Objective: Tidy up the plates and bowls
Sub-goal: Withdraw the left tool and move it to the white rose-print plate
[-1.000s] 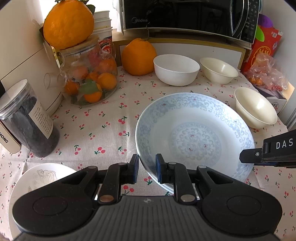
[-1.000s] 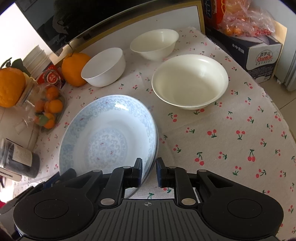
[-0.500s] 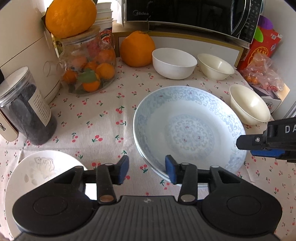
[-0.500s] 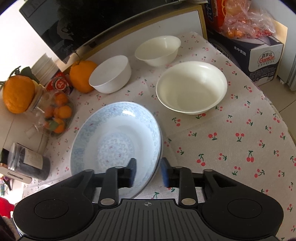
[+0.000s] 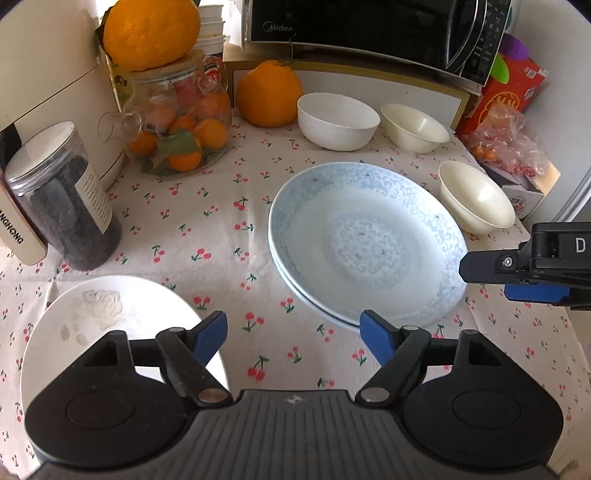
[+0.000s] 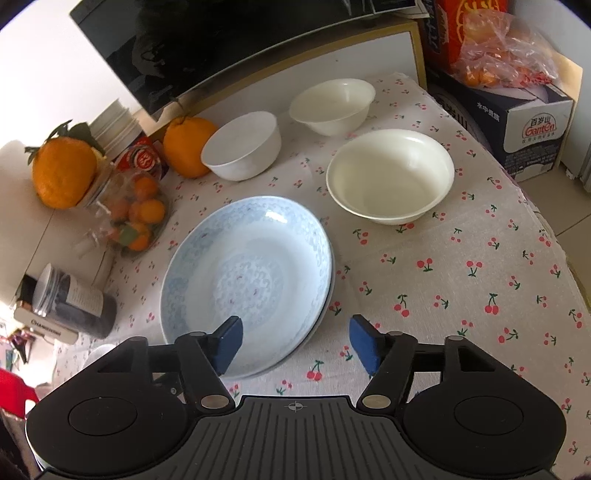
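A pale blue patterned plate (image 5: 365,243) lies stacked on another plate on the cherry-print cloth; it also shows in the right wrist view (image 6: 247,280). My left gripper (image 5: 293,334) is open and empty, just in front of the stack's near rim. My right gripper (image 6: 295,341) is open and empty over the stack's near right rim; it also shows at the right edge of the left wrist view (image 5: 517,267). A white plate (image 5: 107,325) lies at the near left. Three bowls stand beyond: a white one (image 5: 338,120), a small cream one (image 5: 413,127) and a larger cream one (image 6: 389,175).
A jar of small oranges (image 5: 177,122) with a big orange on its lid, a dark-filled jar (image 5: 62,199) and a loose orange (image 5: 269,94) stand at the left and back. A microwave (image 5: 373,29) is behind. Boxes and a bag of fruit (image 6: 502,70) line the right edge.
Both grippers have opened, let go of the blue plate and drawn back from it. The plate now rests on the stack.
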Action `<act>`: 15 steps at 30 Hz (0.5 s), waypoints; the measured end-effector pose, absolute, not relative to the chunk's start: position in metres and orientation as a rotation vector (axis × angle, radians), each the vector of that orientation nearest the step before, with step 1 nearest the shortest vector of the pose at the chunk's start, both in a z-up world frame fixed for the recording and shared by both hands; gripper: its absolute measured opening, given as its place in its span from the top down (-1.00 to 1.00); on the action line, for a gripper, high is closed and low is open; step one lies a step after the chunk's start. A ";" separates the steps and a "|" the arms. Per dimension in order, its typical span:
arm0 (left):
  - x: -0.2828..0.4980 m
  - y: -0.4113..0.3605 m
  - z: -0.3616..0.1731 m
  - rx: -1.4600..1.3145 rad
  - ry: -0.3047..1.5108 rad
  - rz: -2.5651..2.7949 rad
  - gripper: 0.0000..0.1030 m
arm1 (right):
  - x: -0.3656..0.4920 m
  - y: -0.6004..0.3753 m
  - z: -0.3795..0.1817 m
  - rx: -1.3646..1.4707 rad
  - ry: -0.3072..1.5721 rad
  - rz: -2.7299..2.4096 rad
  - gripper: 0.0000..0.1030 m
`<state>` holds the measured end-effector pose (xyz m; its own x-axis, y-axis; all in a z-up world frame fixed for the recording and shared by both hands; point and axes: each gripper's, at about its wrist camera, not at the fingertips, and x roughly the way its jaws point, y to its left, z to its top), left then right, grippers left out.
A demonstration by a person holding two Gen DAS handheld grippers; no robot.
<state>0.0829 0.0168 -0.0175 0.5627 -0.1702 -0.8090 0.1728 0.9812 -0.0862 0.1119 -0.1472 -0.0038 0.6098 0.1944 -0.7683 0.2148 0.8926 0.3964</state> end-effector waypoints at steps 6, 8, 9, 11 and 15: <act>0.072 0.028 -0.012 0.020 0.964 -0.214 -0.74 | 0.104 -0.135 0.001 0.450 0.926 0.042 -0.51; 0.068 0.034 -0.011 0.014 0.972 -0.212 -0.77 | 0.101 -0.129 0.002 0.437 0.929 0.064 -0.59; 0.066 0.038 -0.010 0.009 0.975 -0.211 -0.78 | 0.100 -0.127 0.002 0.430 0.928 0.074 -0.61; 0.062 0.045 -0.007 0.004 0.975 -0.209 -0.82 | 0.098 -0.120 0.003 0.410 0.932 0.094 -0.62; 0.056 0.060 -0.004 0.012 0.965 -0.191 -0.89 | 0.095 -0.107 0.001 0.387 0.944 0.125 -0.63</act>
<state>0.0562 0.0599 -0.0040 0.5539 -0.1563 -0.8178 0.1672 0.9831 -0.0746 0.0954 -0.1068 0.0013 0.5855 0.2711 -0.7640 0.0632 0.9243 0.3764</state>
